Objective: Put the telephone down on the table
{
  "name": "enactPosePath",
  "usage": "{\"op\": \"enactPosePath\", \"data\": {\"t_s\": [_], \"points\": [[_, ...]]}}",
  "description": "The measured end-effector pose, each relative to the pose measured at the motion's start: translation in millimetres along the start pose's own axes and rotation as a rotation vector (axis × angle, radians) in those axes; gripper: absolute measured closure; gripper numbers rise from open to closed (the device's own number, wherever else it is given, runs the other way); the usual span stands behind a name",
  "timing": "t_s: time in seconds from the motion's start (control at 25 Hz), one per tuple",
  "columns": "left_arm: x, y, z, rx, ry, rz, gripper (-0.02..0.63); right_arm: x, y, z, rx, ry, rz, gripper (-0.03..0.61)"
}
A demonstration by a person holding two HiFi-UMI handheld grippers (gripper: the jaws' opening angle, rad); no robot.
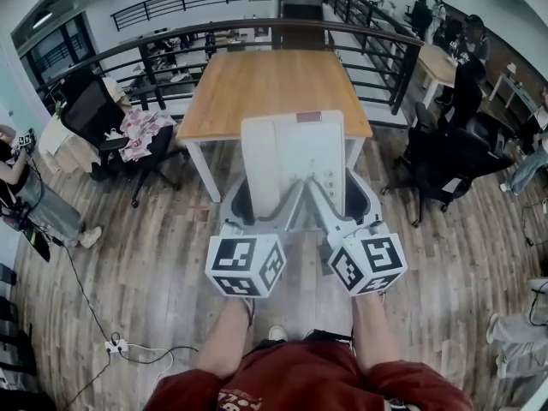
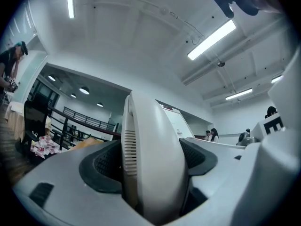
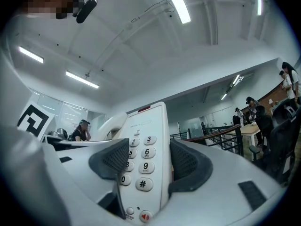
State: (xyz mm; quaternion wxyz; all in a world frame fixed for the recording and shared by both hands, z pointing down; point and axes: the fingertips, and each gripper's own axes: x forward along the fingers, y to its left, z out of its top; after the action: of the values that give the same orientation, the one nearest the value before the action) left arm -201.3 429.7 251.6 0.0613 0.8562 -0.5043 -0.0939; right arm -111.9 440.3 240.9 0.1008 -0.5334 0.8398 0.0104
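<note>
I hold a white desk telephone (image 1: pixel 292 163) in the air between both grippers, in front of the near edge of the wooden table (image 1: pixel 272 88). My left gripper (image 1: pixel 246 202) is shut on its handset side; the handset (image 2: pixel 150 159) fills the space between the dark pads (image 2: pixel 101 166). My right gripper (image 1: pixel 342 197) is shut on the keypad side; the number keys (image 3: pixel 141 161) show between its pads (image 3: pixel 188 164). The phone tilts up toward me, above the floor, not touching the table.
The table top is bare wood on white legs (image 1: pixel 199 169). A black railing (image 1: pixel 257 32) runs behind it. A black office chair (image 1: pixel 103 118) with cloth stands at the left, more black chairs (image 1: pixel 449 157) at the right. A power strip and cable (image 1: pixel 116 346) lie on the plank floor.
</note>
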Motion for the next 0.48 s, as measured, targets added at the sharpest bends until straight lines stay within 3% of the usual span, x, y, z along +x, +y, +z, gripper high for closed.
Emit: {"op": "enactPosePath", "data": {"t_s": [0.48], "points": [[16, 17, -6, 0.011, 0.016, -0.025, 0.215, 18, -5, -12, 0.013, -0.008, -0.031, 0.295]]}}
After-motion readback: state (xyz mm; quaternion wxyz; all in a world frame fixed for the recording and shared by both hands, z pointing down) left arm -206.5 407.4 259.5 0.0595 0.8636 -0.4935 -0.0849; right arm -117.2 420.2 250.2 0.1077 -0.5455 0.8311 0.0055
